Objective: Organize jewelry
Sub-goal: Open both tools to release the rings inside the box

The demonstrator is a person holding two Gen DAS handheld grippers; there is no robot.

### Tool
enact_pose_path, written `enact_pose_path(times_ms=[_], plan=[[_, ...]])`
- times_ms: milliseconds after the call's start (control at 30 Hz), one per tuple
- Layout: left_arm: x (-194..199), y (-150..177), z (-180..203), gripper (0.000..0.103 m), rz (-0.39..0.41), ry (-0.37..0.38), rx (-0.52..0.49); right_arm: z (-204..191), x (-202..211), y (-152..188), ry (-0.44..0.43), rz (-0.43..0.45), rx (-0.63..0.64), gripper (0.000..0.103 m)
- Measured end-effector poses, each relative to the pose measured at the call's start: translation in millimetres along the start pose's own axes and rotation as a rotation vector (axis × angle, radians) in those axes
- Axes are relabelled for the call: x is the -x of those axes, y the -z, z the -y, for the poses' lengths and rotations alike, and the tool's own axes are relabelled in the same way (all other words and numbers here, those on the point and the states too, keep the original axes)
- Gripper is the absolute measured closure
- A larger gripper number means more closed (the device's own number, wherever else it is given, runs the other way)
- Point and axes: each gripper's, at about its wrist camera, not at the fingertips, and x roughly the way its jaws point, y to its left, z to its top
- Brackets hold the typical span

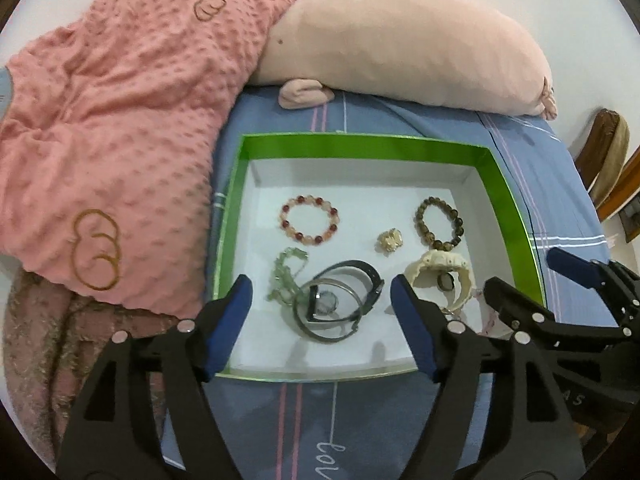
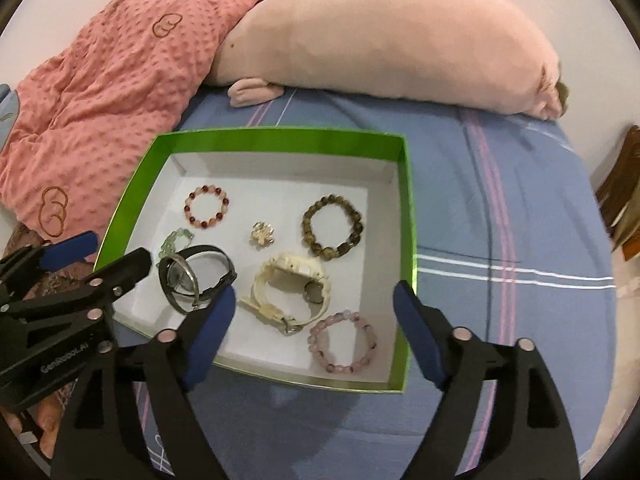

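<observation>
Looks well along, judging by the layout: every piece visible sits inside the green-rimmed box [image 2: 406, 216] on its white floor. Along the far row, spaced apart: red-and-pale bead bracelet [image 2: 207, 213], small gold brooch [image 2: 262, 233], brown bead bracelet [image 2: 333, 227]. Nearer: cream watch [image 2: 289, 292] with a small ring tucked at its strap, and pink bead bracelet [image 2: 343, 343] in the near right corner. Probably left to sort: the near-left cluster, where dark watch [image 1: 347, 292], thin metal bangles [image 1: 320, 320] and pale green bead strand [image 1: 286, 278] overlap in a heap.

Left tongs [image 1: 320, 328] spread wide and holding nothing, hovering over the near edge of the box with the heap between the blue pads [image 1: 228, 326]. Right tongs [image 2: 312, 334] likewise parted and empty, framing the cream watch and pink bracelet. No contact with any piece from either side.

Underneath, a bed with a blue sheet [image 2: 500, 208] striped in pink and white. Coral dotted blanket [image 1: 112, 128] bunched at the left, pale pink bolster pillow [image 1: 400, 40] across the head, plain white wall behind. Wooden furniture just visible at the far right edge.
</observation>
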Motion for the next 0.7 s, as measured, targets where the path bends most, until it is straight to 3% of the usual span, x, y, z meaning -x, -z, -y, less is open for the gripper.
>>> enact_pose_path(times_ms=[200,467,600,700], plan=[[10.0,-2.3,-7.2,0.014,0.003,-0.008,0.017,9.5,6.2,-2.2,0.024,0.001,-0.071,0.005],[16.7,-4.1,-5.0,0.011,0.001,0.028,0.013,11.3,12.6,1.4,0.064,0.016,-0.072,0.005],[17.2,-4.7,-6.8,0.003,-0.006,0.029,0.025,11.7,13.7,3.5,0.070,0.006,-0.070,0.005],[16.5,-5.8,-8.9,0.002,-0.011,0.038,0.032,12.5,14.7,4.2,0.063,0.005,-0.080,0.005]])
